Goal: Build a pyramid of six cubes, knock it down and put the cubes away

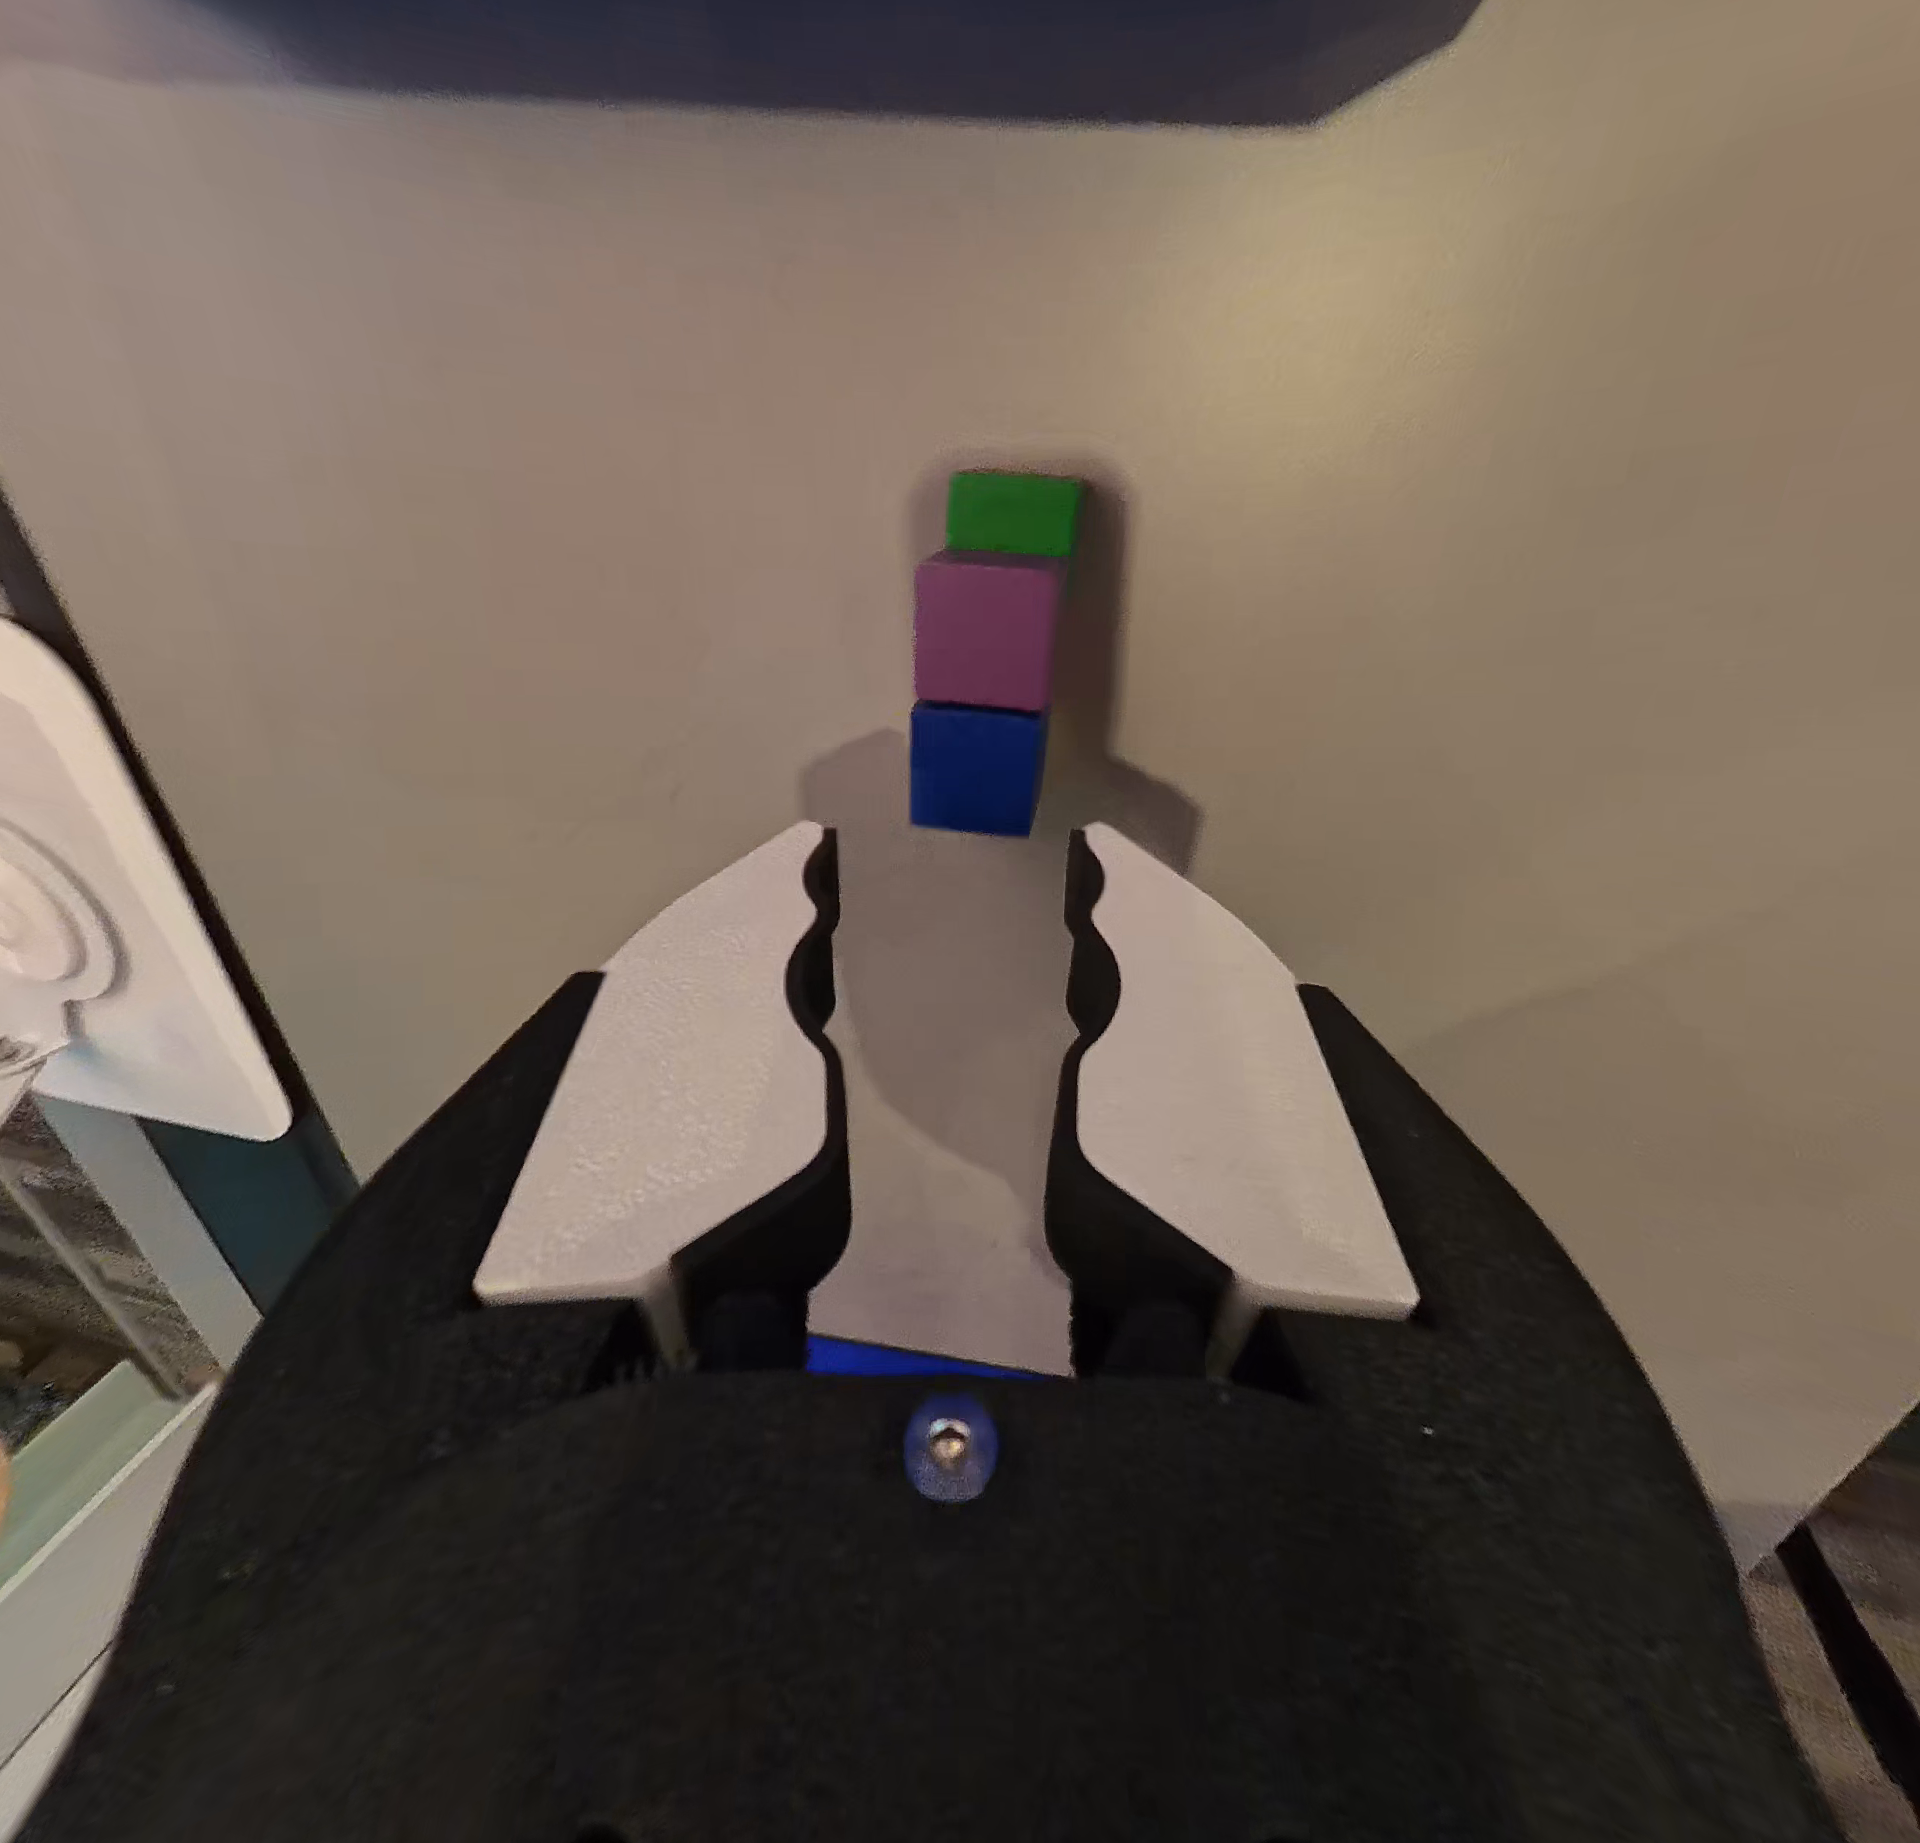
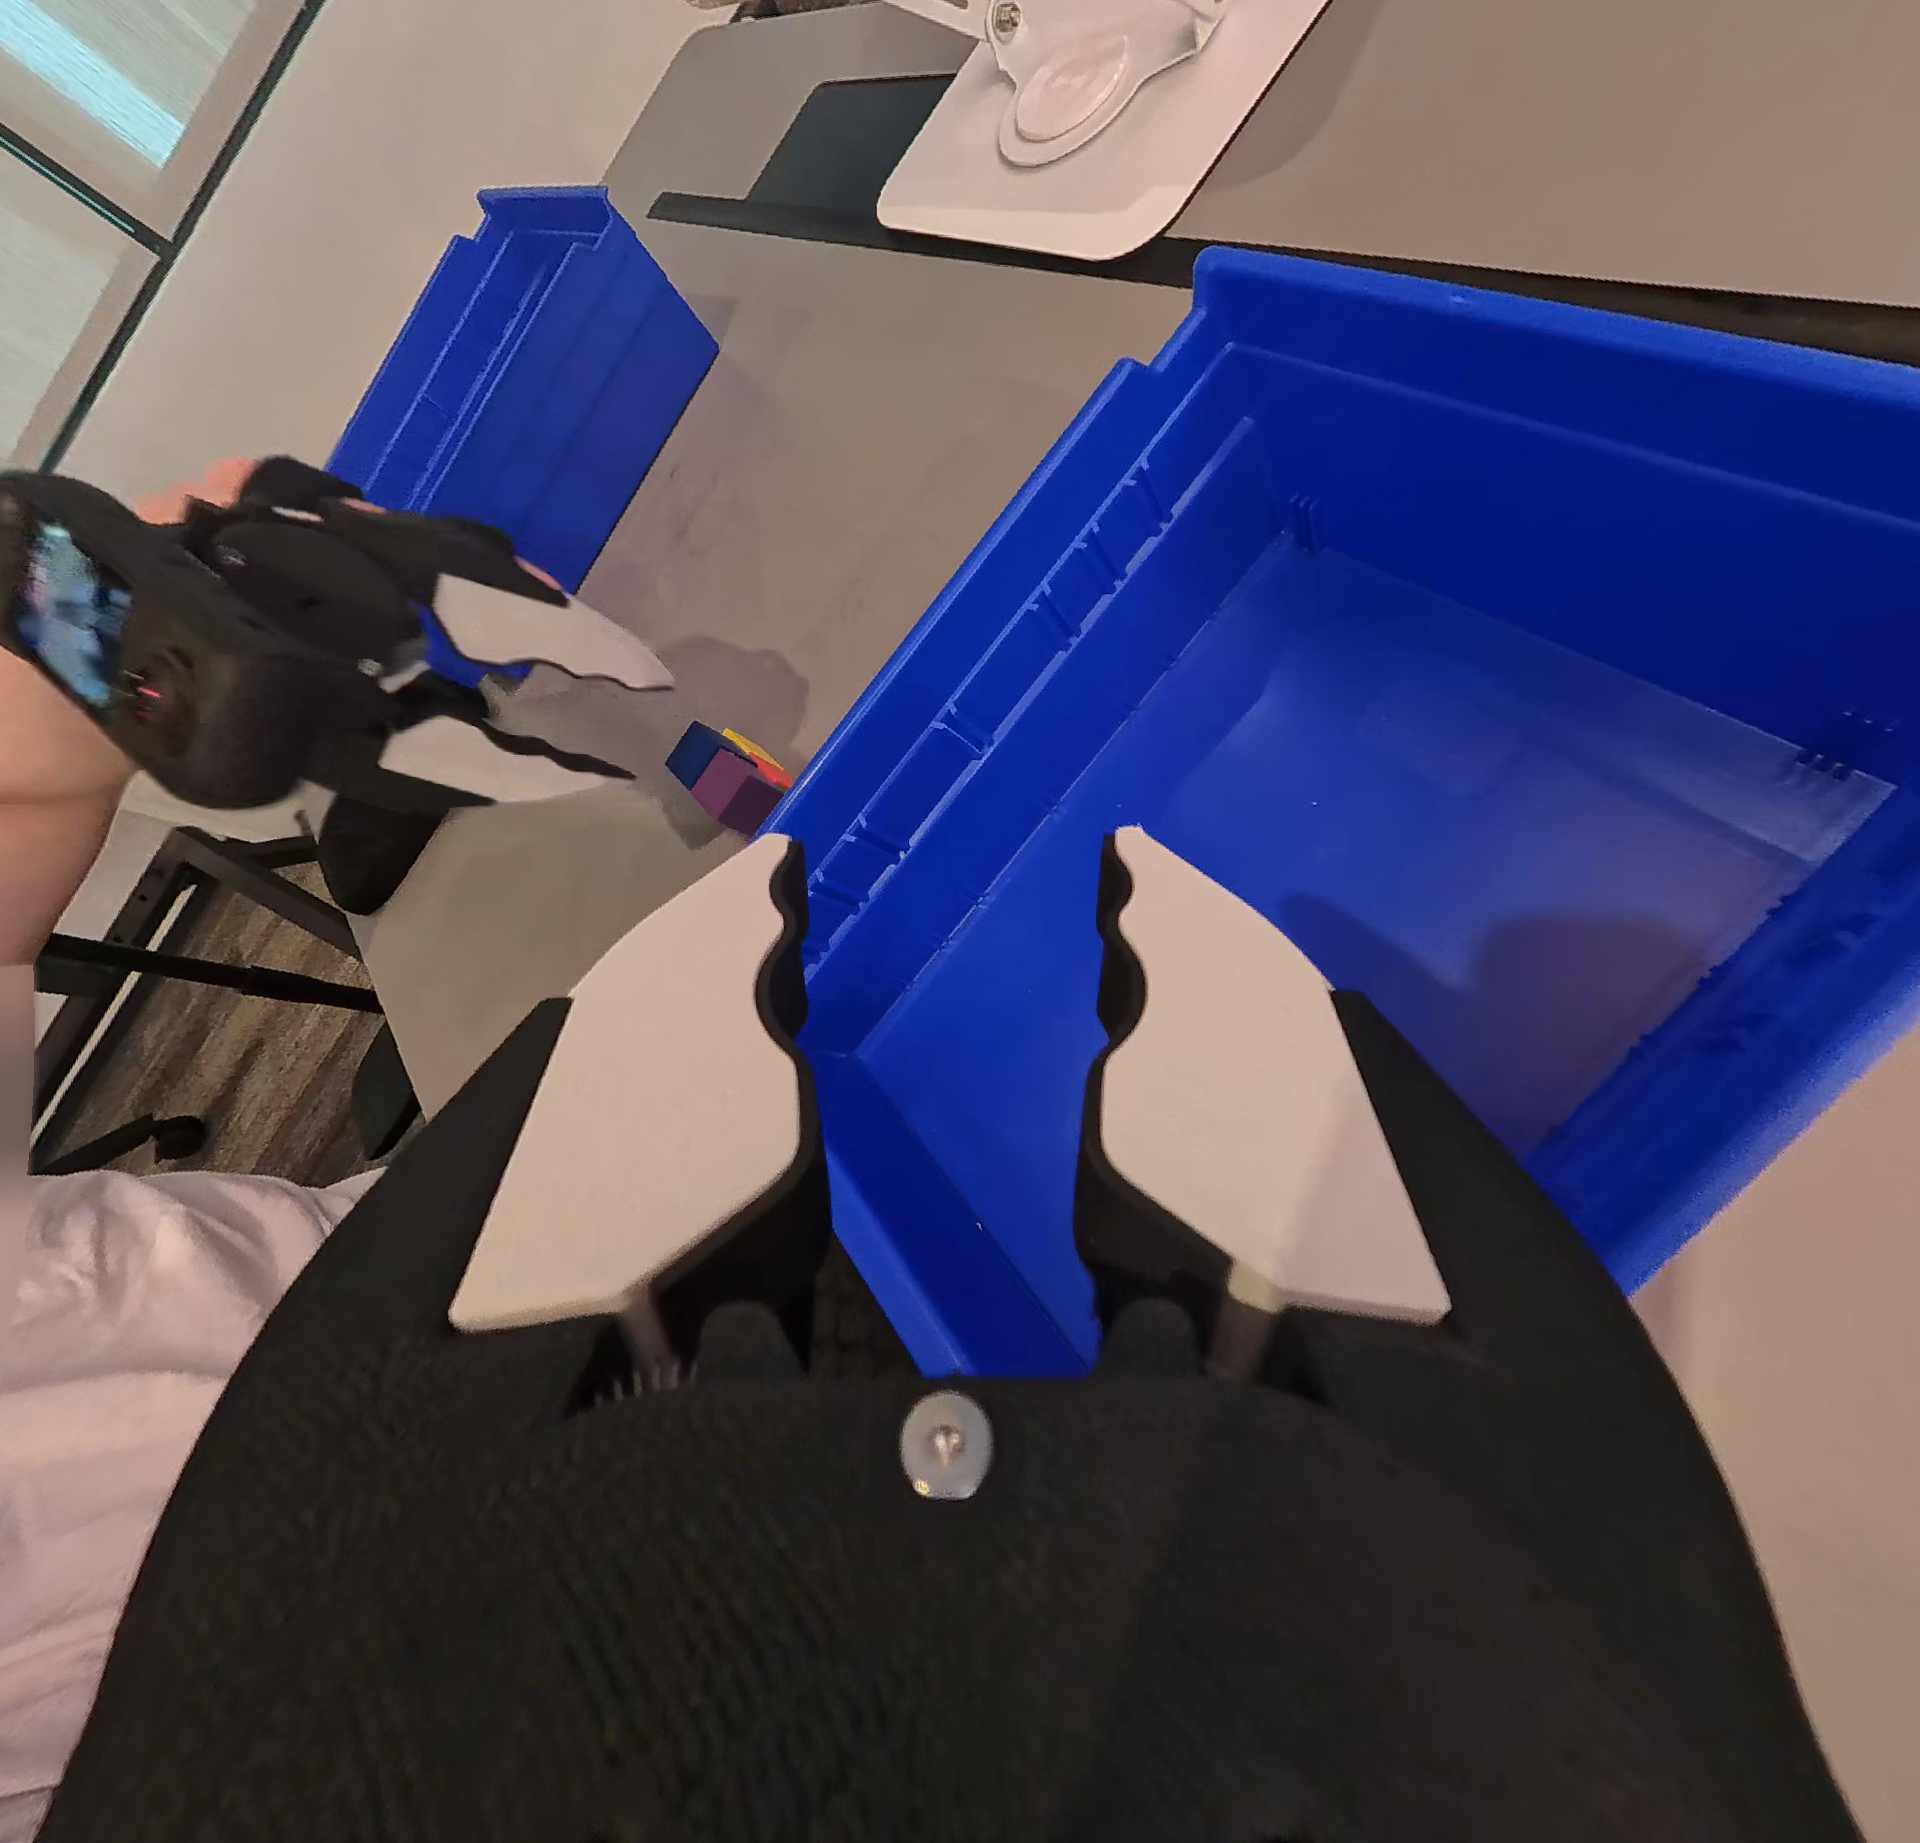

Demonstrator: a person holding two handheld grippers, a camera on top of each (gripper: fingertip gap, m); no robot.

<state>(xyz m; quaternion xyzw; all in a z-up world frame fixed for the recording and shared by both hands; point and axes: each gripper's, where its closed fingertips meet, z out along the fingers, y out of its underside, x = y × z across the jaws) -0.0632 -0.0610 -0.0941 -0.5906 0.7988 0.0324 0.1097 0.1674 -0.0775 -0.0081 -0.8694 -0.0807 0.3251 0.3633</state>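
In the left wrist view a blue cube, a purple cube and a green cube touch in a line running away from me on the grey table. My left gripper is open and empty, its tips just short of the blue cube. In the right wrist view the cluster of cubes shows blue, purple, yellow and a sliver of red, partly hidden behind the large blue bin. The left gripper is beside it. My right gripper is open and empty over that bin's near corner.
The large bin's floor holds nothing I can see. A second, smaller blue bin stands farther left on the table. A white stand base sits at the back; it also shows in the left wrist view. A person's hand holds the left gripper. My hands' fingertips stand some 25 cm from each other.
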